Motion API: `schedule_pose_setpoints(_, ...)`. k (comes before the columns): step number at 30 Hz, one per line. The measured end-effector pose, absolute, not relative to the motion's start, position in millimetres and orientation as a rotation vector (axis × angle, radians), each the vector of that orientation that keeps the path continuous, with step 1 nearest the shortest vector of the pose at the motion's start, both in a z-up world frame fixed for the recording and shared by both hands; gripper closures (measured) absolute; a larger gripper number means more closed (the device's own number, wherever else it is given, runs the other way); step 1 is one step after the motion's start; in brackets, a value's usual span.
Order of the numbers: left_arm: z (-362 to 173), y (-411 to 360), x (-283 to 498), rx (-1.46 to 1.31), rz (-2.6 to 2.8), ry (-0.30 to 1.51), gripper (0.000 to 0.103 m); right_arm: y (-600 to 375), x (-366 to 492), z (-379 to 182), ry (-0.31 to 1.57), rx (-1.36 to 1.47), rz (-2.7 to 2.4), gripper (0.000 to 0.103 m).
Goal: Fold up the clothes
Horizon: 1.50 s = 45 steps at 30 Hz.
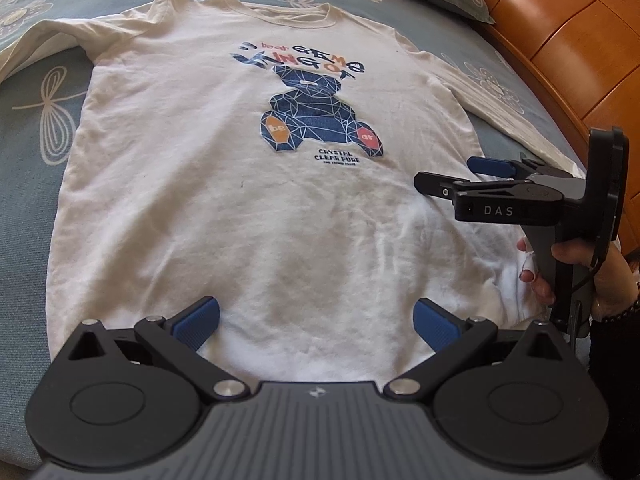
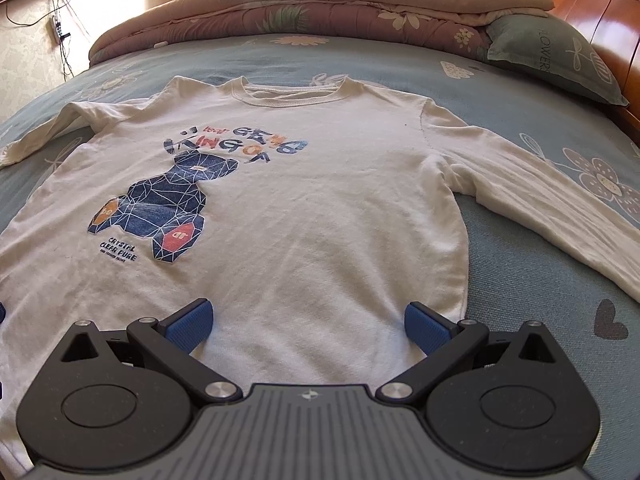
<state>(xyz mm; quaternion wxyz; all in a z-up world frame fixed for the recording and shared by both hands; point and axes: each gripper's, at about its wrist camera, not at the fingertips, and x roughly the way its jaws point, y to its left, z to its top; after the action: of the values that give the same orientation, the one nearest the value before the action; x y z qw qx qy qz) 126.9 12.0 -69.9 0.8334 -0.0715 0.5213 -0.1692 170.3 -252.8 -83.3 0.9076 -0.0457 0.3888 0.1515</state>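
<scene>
A white long-sleeved shirt [image 1: 224, 200] with a blue bear print lies flat and face up on the bed, collar far, hem near. It also shows in the right wrist view [image 2: 320, 208], both sleeves spread out to the sides. My left gripper [image 1: 316, 322] is open and empty, just above the shirt's lower middle near the hem. My right gripper [image 2: 308, 326] is open and empty above the lower right part of the shirt. It also shows from the side in the left wrist view [image 1: 452, 176], over the shirt's right edge.
The bed has a blue-grey flowered sheet [image 2: 520, 280]. A folded quilt [image 2: 320, 4] lies along the far side. A grey-green pillow [image 2: 556, 56] sits at the far right by the wooden headboard [image 1: 560, 40].
</scene>
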Motion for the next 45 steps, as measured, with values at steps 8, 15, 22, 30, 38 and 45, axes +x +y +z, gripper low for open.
schedule_pose_setpoints(8, -70, 6, 132, -0.11, -0.345, 1.127, 0.001, -251, 165, -87, 0.757, -0.086, 0.296, 0.0)
schedule_pose_setpoints(15, -71, 8, 126, -0.091, -0.378, 1.094, 0.001, -256, 161, -90, 0.719, -0.056, 0.301, 0.0)
schedule_pose_setpoints(22, -71, 17, 115, -0.088, -0.415, 1.059, 0.001, -255, 162, -91, 0.717, -0.056, 0.296, 0.0)
schedule_pose_setpoints(30, -60, 40, 97, -0.038, -0.391, 1.017, 0.001, -254, 161, -92, 0.713, -0.058, 0.292, 0.0)
schedule_pose_setpoints(38, -46, 34, 149, -0.052, -0.434, 0.927, 0.001, -257, 172, -70, 0.826, -0.017, 0.28, 0.0)
schedule_pose_setpoints(45, -76, 40, 163, -0.102, -0.455, 0.971, 0.001, -261, 136, -51, 0.892, 0.098, 0.436, 0.0)
